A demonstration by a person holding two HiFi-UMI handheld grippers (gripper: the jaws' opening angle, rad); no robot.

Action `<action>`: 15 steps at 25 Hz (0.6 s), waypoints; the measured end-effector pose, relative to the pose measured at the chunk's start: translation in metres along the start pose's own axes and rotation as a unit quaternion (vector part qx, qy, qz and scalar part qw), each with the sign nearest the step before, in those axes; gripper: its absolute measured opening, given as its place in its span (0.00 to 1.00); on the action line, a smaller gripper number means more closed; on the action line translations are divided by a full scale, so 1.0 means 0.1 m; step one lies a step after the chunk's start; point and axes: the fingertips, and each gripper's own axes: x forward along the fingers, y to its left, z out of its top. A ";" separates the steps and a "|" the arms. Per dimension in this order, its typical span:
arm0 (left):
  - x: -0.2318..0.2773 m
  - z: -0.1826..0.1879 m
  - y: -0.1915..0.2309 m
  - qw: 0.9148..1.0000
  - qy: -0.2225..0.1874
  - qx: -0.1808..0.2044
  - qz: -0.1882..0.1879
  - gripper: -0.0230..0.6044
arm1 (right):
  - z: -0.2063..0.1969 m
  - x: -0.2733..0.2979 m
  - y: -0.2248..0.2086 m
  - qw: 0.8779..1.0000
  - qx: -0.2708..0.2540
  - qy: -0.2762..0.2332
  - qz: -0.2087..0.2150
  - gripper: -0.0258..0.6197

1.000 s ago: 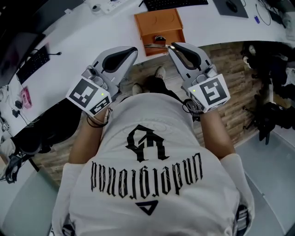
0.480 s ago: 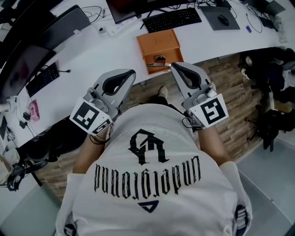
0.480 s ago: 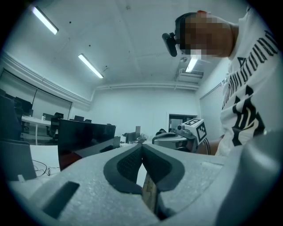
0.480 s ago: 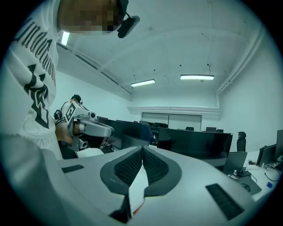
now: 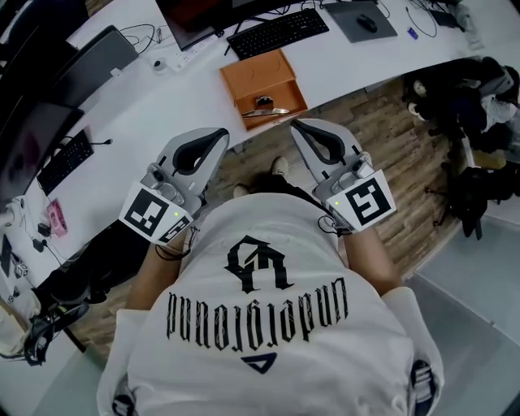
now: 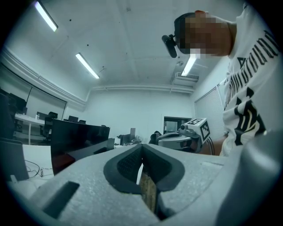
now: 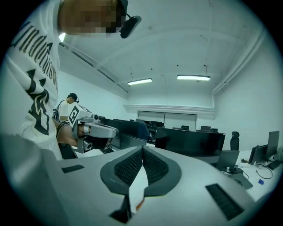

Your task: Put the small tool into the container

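Observation:
An orange container lies open on the white desk ahead of me. A thin silvery small tool rests across its near compartment, beside a small dark item. Both grippers are held up in front of the chest, short of the desk edge. My left gripper is shut with nothing between its pads. My right gripper is also shut and empty, its tip just right of and below the container. Each gripper view looks up at the ceiling and shows the other gripper.
A black keyboard, a dark monitor and a mouse pad sit behind the container. A second keyboard is at the left. Black gear stands on the wood floor at right. Another person stands far off.
The right gripper's tip was at the container's front edge by the tool; it has drawn back toward my body. The tool stays in the container. The head view has shifted.

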 end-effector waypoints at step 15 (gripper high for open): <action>0.44 -0.09 -1.01 1.000 0.009 0.006 -0.006 0.06 | -0.25 -1.20 -0.15 1.000 0.010 0.014 -0.012 0.06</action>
